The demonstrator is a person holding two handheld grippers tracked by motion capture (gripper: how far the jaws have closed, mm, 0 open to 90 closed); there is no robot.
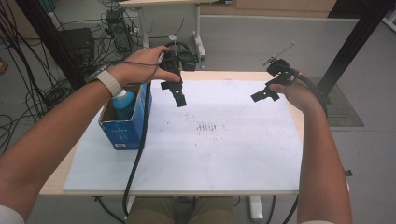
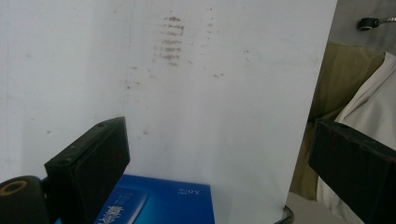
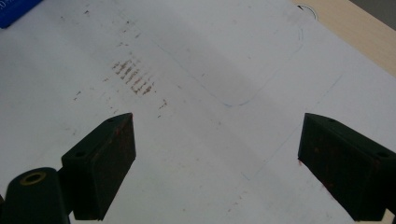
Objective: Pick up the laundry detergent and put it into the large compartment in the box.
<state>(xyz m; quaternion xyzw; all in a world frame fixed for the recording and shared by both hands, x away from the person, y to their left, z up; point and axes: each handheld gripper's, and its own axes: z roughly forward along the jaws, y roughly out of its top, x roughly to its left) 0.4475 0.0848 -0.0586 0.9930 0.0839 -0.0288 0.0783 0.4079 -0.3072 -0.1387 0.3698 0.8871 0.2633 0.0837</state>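
- The blue box (image 1: 122, 125) stands at the left edge of the white sheet (image 1: 224, 149) on the desk (image 1: 224, 74), with a bottle (image 1: 124, 103) upright inside it.
- The left gripper (image 1: 176, 91) hovers just to the box's right and slightly beyond it, jaws spread wide and empty.
- The right gripper (image 1: 264, 94) hangs well apart across the sheet, jaws also wide open, holding nothing.
- The left hand is clearly nearer; a reach for the bottle would likely go leftward and down.

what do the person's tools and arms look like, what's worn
Both tools, left tool and right tool, are black with blocky flat jaws; a brass-coloured eyelet sits by each near jaw. A black cable trails from the left one. The left wrist wears a pale watch strap; white sleeves show.
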